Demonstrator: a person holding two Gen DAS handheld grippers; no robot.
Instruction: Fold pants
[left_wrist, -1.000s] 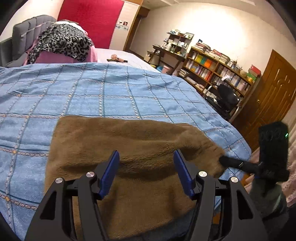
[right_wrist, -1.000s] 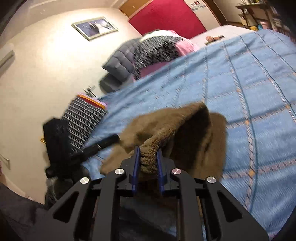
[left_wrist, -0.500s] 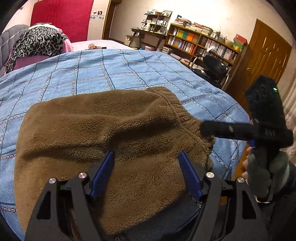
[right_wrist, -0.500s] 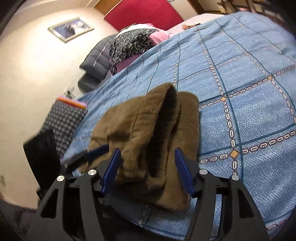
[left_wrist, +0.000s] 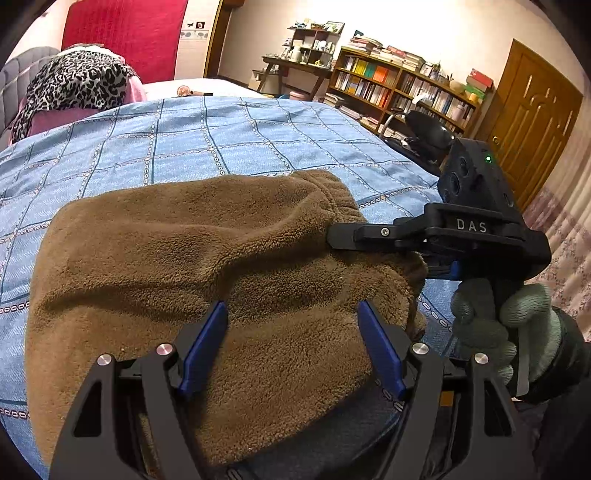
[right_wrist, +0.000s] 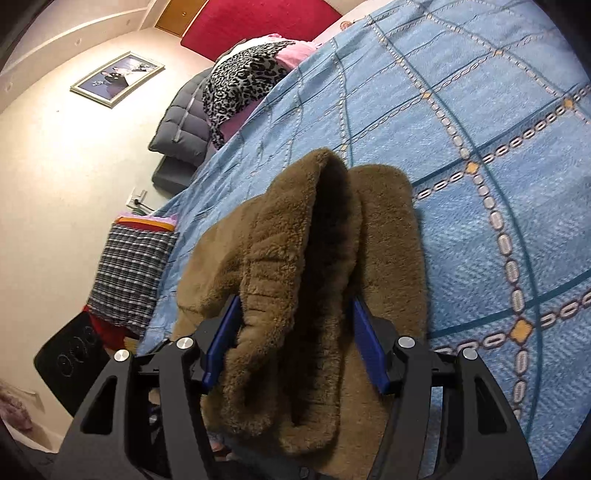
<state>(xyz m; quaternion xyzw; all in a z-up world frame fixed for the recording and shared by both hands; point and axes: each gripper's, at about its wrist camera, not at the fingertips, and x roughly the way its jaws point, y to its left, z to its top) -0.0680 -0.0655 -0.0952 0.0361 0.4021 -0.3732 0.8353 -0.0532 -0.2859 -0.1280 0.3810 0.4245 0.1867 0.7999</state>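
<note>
Your brown fleece pants (left_wrist: 192, 258) lie folded into a thick bundle near the front edge of the bed, on the blue checked bedspread (left_wrist: 184, 136). The elastic waistband end points to the right in the left wrist view.

Your left claw (left_wrist: 291, 347) stands spread just above the near part of the bundle, its blue pads (left_wrist: 201, 350) clear of the fleece on both sides and pinching nothing.

Your right claw (right_wrist: 295, 339) sits at the waistband end with the stacked layers between its blue pads (right_wrist: 364, 343). Its jaws have just been closing after letting go, and the fleece fills the gap between them; whether the pads press on it you cannot tell from these views. In the left wrist view one black finger of that claw lies against the waistband, and your gloved right hand (left_wrist: 495, 325) grips its handle beside the bed edge.

A leopard-print cloth (left_wrist: 74, 85) lies at the far end of the bed.
</note>
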